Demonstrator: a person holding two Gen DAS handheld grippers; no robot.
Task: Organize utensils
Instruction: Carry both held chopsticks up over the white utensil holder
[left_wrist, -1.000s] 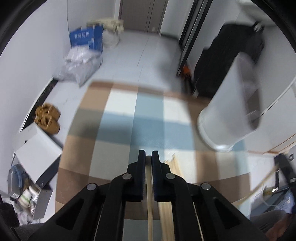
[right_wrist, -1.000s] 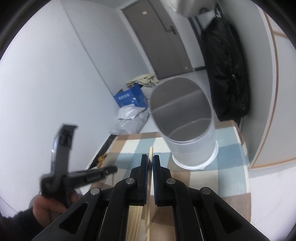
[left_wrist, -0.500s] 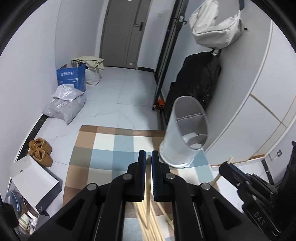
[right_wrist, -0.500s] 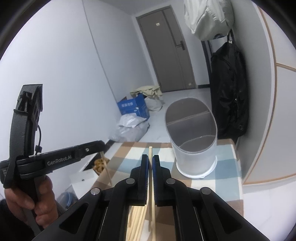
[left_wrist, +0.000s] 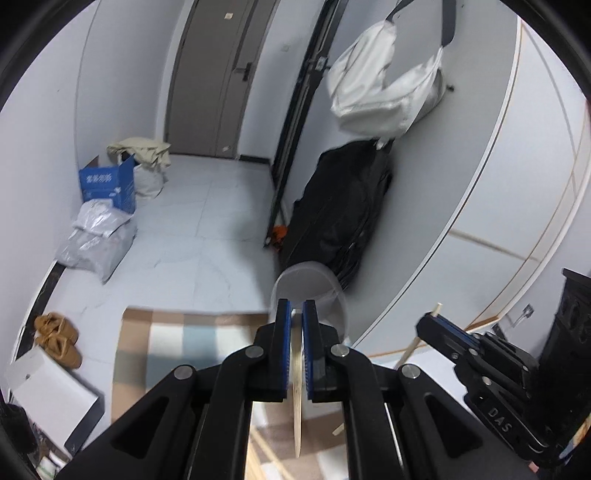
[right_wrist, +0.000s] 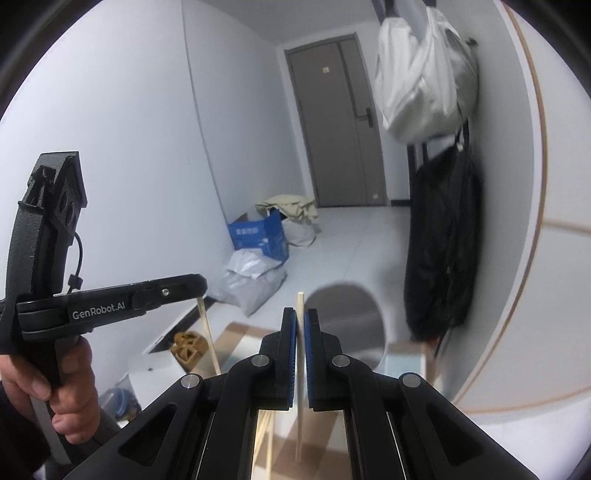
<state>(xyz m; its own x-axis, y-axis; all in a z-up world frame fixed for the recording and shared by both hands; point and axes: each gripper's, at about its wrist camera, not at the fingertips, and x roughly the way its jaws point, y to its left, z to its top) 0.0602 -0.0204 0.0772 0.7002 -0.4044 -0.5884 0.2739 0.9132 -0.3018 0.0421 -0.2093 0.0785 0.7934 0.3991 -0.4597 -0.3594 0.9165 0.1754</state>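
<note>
Each claw (left_wrist: 296, 308) clamping one chopstick (left_wrist: 296, 398)

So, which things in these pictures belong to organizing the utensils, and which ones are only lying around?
For the job:
- left gripper, shut on a chopstick
- right gripper, shut on a second chopstick
- translucent holder
- loose chopsticks on the checked mat

Lying about:
- blue box
- brown slippers
- black bag

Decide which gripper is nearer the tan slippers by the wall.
Left. In the right wrist view the left gripper sits between the right gripper and the slippers; the right gripper is farther out, on the far side of the left one.
</note>
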